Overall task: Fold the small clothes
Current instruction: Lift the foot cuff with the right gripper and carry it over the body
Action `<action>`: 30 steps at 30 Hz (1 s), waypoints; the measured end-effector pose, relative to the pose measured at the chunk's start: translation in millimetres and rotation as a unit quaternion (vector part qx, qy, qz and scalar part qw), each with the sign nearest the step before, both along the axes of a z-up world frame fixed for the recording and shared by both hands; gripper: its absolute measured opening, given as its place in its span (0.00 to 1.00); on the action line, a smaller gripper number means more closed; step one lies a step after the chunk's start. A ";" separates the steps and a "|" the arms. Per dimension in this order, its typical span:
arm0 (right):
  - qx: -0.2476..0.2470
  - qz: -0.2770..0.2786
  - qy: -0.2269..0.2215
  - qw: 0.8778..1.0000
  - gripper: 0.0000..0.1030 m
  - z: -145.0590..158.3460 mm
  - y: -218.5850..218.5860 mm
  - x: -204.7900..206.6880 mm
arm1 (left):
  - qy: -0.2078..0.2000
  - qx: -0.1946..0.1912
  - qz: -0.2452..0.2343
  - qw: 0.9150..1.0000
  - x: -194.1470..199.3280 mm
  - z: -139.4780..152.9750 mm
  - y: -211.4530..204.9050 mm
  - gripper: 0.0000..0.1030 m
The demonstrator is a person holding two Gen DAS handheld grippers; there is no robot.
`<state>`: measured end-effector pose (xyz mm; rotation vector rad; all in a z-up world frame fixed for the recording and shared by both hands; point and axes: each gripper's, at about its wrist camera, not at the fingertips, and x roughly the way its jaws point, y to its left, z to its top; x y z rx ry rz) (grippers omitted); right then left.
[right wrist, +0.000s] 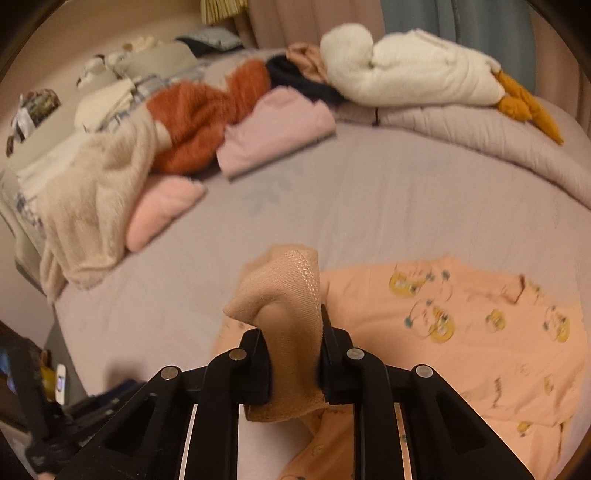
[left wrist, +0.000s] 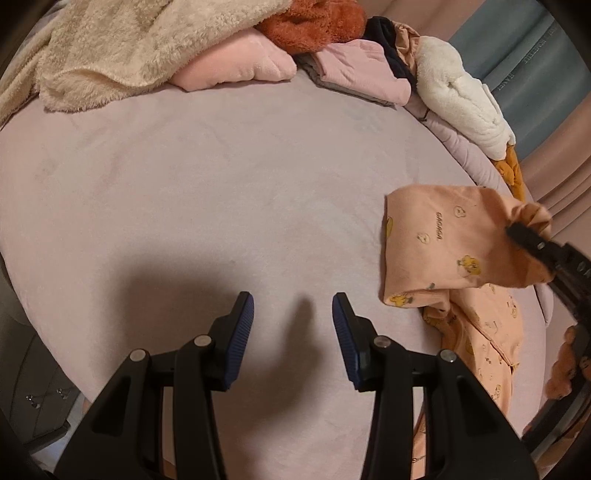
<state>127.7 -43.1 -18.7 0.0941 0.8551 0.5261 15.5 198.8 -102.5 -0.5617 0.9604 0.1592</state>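
A small peach garment (left wrist: 443, 243) with yellow cartoon prints lies on the pink bed at the right of the left wrist view; it also shows in the right wrist view (right wrist: 461, 332). My right gripper (right wrist: 293, 354) is shut on the garment's ribbed cuff (right wrist: 291, 295) and lifts that part off the bed; it appears in the left wrist view (left wrist: 524, 236) at the far right. My left gripper (left wrist: 293, 314) is open and empty over bare bed, left of the garment.
Folded and heaped clothes lie along the back: a cream fleece (left wrist: 122, 48), rust fleece (left wrist: 314, 22), pink folded pieces (left wrist: 236, 62), and a white plush goose (right wrist: 406, 66). The bed edge (left wrist: 546, 302) runs close on the right.
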 end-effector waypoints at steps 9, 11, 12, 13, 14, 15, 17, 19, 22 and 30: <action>0.024 -0.007 -0.035 0.999 0.18 32.2 -25.1 -6.8 | -0.003 0.005 -0.012 1.000 5.9 4.3 -10.4 0.42; 0.031 -0.009 -0.043 0.999 0.18 40.3 -32.4 -9.8 | -0.004 0.005 -0.015 1.000 8.1 4.6 -12.2 0.42; 0.035 -0.013 -0.050 0.998 0.18 45.1 -36.7 -11.2 | -0.006 0.002 -0.017 1.000 8.2 5.1 -13.2 0.41; 0.036 -0.016 -0.055 0.998 0.18 47.5 -39.5 -12.4 | -0.010 -0.002 -0.019 1.000 8.4 5.6 -14.5 0.41; 0.039 -0.024 -0.065 0.997 0.18 51.4 -44.4 -14.1 | -0.013 -0.004 -0.022 1.000 8.6 5.9 -16.2 0.41; 0.041 -0.029 -0.071 0.996 0.18 54.1 -48.4 -15.1 | -0.012 -0.004 -0.026 1.000 9.1 6.0 -18.5 0.41; 0.048 -0.033 -0.075 0.995 0.18 58.7 -55.4 -15.4 | -0.011 0.000 -0.030 0.999 11.1 6.6 -23.6 0.41; 0.053 -0.039 -0.077 0.995 0.18 61.7 -61.5 -14.4 | -0.012 -0.002 -0.035 0.999 13.3 7.1 -26.7 0.41; 0.056 -0.049 -0.085 0.994 0.18 64.9 -70.0 -15.3 | -0.013 -0.006 -0.044 0.999 16.1 7.8 -32.5 0.41; 0.063 -0.081 -0.090 0.991 0.18 71.0 -102.5 -16.1 | -0.017 -0.001 -0.071 0.997 26.7 11.9 -50.2 0.42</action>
